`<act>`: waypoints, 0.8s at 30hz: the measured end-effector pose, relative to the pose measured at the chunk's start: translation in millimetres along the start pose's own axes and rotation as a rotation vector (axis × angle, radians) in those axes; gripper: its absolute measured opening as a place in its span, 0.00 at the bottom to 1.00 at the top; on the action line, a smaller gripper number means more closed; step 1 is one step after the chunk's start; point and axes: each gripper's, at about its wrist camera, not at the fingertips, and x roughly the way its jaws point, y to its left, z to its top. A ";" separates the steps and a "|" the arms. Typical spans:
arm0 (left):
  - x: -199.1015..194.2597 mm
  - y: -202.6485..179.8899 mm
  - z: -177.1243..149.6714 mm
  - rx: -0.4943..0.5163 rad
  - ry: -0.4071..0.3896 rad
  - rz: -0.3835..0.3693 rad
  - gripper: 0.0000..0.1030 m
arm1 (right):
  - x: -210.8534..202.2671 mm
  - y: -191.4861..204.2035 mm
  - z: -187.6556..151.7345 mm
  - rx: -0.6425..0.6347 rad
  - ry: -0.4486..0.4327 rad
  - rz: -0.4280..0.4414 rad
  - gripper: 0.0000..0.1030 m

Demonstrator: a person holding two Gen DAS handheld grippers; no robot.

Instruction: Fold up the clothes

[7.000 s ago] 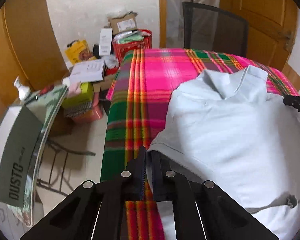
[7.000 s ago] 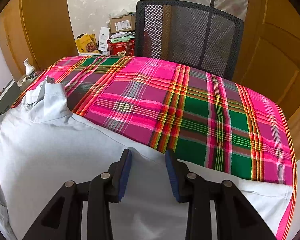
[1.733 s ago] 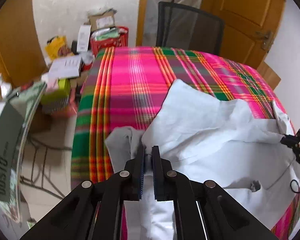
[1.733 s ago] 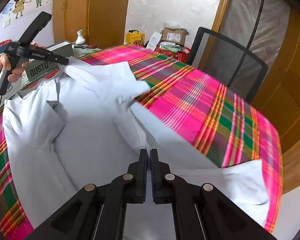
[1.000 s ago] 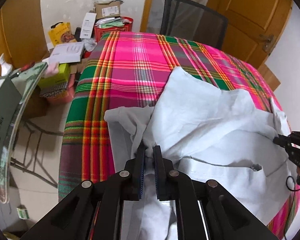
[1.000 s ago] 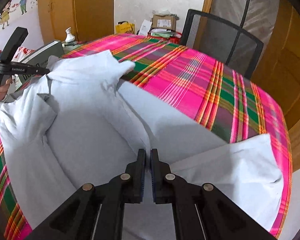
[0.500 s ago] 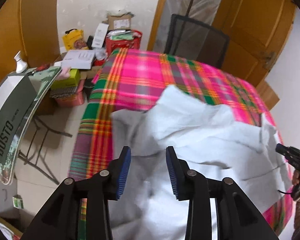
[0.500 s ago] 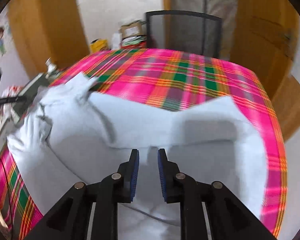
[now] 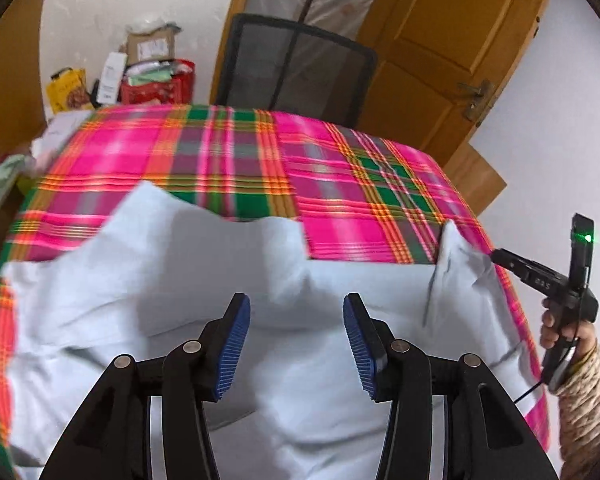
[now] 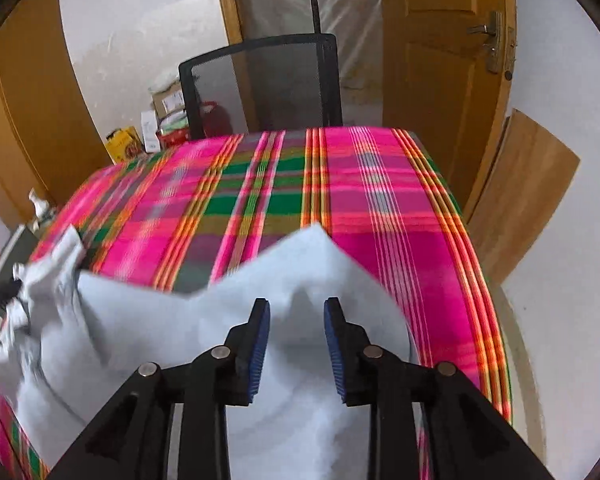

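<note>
A pale blue shirt [image 9: 172,264] lies rumpled on the pink and green plaid tablecloth [image 9: 340,168], its folded-in parts forming peaks toward the far side. My left gripper [image 9: 296,304] hovers over the shirt with jaws opening; nothing sits between the blue pads. In the right wrist view the shirt [image 10: 308,264] peaks just ahead of my right gripper [image 10: 296,312], whose jaws are also opening with no cloth pinched. The collar [image 10: 48,272] bunches at the left there. The right gripper [image 9: 498,257], held by a hand, also appears at the right in the left wrist view, beside the collar [image 9: 454,256].
A black mesh chair [image 9: 296,72] stands behind the table. Boxes and a red basket [image 9: 148,76] pile up by the far wall. Wooden doors [image 10: 432,60] and a leaning board [image 10: 520,184] stand to the right. The tablecloth's [image 10: 380,208] far half shows bare cloth.
Both grippers were shut on shirt fabric a second ago; both have let it go and opened. The released cloth has dropped onto the shirt, and both hands have swung sideways.
</note>
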 end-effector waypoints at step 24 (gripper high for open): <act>61.9 -10.0 15.2 -0.073 0.094 0.096 0.56 | 78.6 5.0 35.5 0.085 0.107 -0.168 0.11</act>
